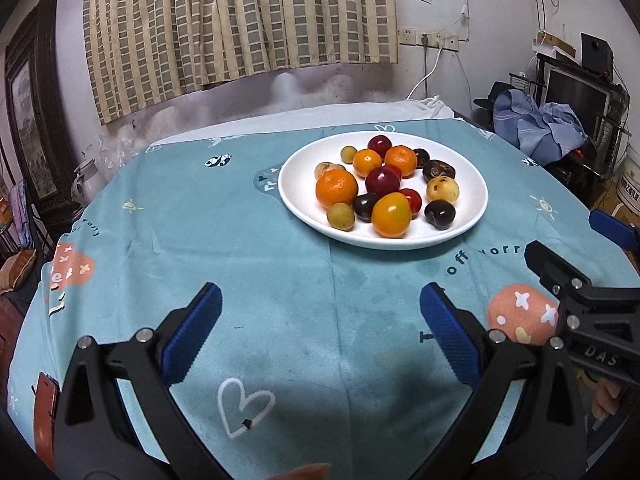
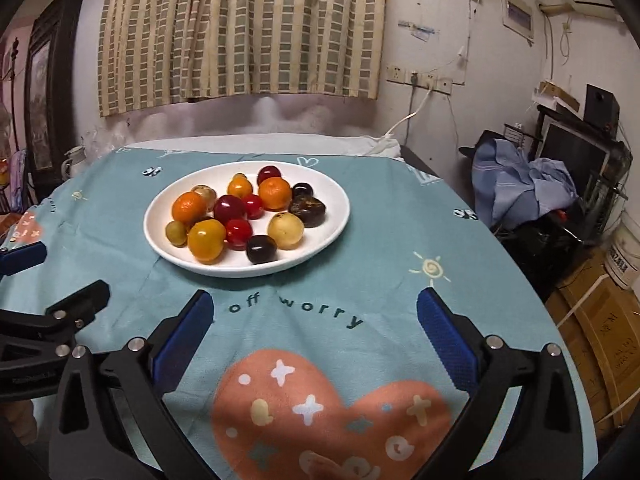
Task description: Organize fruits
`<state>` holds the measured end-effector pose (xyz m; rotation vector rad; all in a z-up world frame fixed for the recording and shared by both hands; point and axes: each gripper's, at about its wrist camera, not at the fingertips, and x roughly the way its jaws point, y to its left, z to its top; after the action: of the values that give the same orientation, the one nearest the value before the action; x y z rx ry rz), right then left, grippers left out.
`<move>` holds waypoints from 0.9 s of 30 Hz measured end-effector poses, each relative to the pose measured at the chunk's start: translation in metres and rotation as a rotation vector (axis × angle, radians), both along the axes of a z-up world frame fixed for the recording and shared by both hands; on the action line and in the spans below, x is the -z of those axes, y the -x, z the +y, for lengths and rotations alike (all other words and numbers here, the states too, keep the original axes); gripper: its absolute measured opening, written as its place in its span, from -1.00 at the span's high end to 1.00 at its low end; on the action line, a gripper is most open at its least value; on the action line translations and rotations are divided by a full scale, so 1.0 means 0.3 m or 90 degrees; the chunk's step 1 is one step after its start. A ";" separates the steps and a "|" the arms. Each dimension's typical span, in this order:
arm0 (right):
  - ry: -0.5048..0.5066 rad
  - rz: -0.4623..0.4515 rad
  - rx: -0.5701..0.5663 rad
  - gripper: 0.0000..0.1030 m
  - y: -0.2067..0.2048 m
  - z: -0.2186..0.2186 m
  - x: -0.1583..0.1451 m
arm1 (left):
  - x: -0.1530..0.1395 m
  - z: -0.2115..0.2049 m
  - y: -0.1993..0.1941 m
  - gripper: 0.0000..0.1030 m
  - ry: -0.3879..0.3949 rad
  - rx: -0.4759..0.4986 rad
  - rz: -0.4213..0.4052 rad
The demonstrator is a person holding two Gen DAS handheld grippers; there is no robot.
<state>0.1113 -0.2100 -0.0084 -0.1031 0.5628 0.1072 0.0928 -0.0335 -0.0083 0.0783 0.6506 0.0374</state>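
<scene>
A round white ceramic plate [image 1: 472, 184] sits on the counter, which is covered by a teal cloth [image 1: 240, 240] printed with hearts, suns and the words "off worry"; in the left wrist view the plate lies toward the far right, and in the right wrist view [image 2: 340, 204] it lies far and left of centre. Heaped on it are small glossy fruits, touching one another in a loose cluster. Three are orange mandarins with dimpled skin, the largest mandarin [image 1: 336, 188] at the left edge of the pile. A smooth yellow-orange tomato-like fruit [image 1: 391, 215] sits nearest the camera, with a dull olive-green round fruit [image 1: 340, 216] just beside it on the left. A deep red plum [image 1: 382, 181] lies at the middle of the heap, a second red one at the far side, and small bright red cherry tomatoes [image 2: 239, 233] between them. Several near-black round fruits lie around the right side, one dark fruit [image 1: 439, 214] at the near right, and a pale yellow speckled fruit [image 1: 442, 189] just behind it. The left gripper [image 1: 320, 336] hangs over bare cloth, near of the plate, its blue-padded jaws spread wide with nothing between them. The right gripper [image 2: 314, 336] likewise stands with jaws fully apart and empty, over the lettering on the cloth, beside the left one.
</scene>
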 end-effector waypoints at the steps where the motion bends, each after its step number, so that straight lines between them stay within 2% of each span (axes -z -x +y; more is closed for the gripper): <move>1: 0.005 -0.001 -0.001 -0.97 0.001 0.004 0.002 | 0.000 0.001 0.000 -0.96 0.002 0.000 0.000; 27: -0.008 0.013 -0.022 -0.97 0.004 0.020 0.016 | 0.008 0.013 0.003 -0.96 -0.008 -0.010 -0.001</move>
<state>0.1103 -0.2041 -0.0131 -0.0987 0.5804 0.1452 0.0918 -0.0296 -0.0108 0.0845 0.6500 0.0567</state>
